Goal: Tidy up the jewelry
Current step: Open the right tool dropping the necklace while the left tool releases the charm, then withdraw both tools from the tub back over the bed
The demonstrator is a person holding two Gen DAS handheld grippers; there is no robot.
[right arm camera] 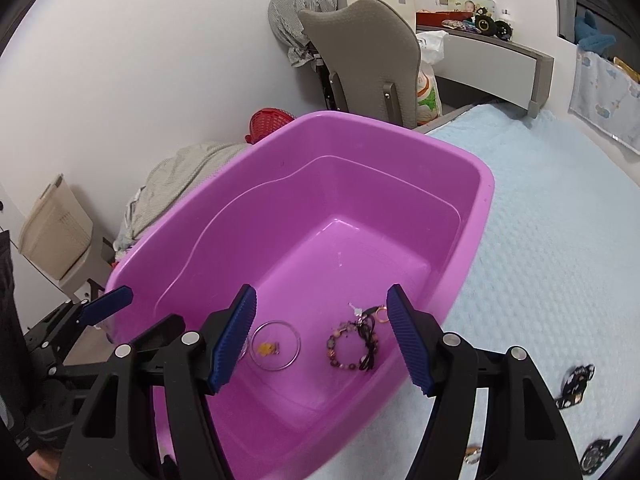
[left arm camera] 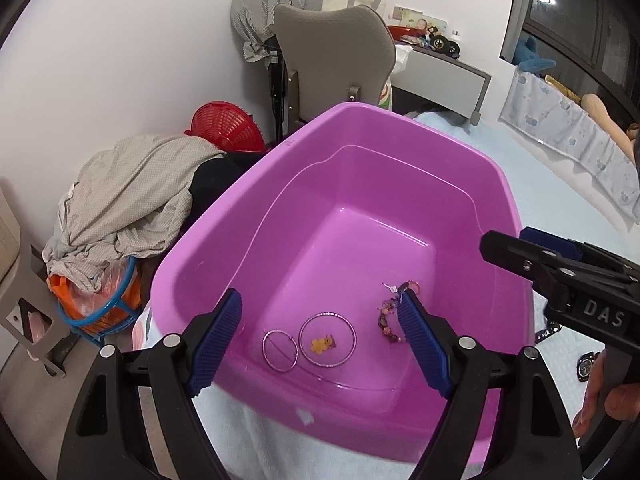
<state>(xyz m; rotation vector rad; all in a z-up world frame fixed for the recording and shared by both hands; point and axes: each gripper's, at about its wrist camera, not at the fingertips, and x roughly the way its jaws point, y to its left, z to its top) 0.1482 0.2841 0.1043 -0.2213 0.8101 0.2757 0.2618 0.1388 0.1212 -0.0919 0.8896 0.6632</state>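
A purple plastic tub (left arm camera: 360, 128) (right arm camera: 400, 132) stands on a bed. On its floor lie a small silver hoop (left arm camera: 280, 350), a larger silver hoop (left arm camera: 328, 339) (right arm camera: 275, 345) around a small orange charm (left arm camera: 322, 344) (right arm camera: 267, 348), and a beaded bracelet (left arm camera: 387, 322) (right arm camera: 352, 346) with a black cord. My left gripper (left arm camera: 320, 336) hangs open above the hoops, nothing between its fingers. My right gripper (right arm camera: 322, 336) is open over the bracelet, also holding nothing. In the left wrist view the right gripper (left arm camera: 552, 268) shows at the right edge.
The tub rests on a light blue bedspread (right arm camera: 540, 260). Dark trinkets (right arm camera: 576, 384) lie on the bed to the right. A pile of clothes (left arm camera: 132, 208), a red basket (left arm camera: 226, 124) and a grey chair (left arm camera: 336, 56) stand behind and left of the tub.
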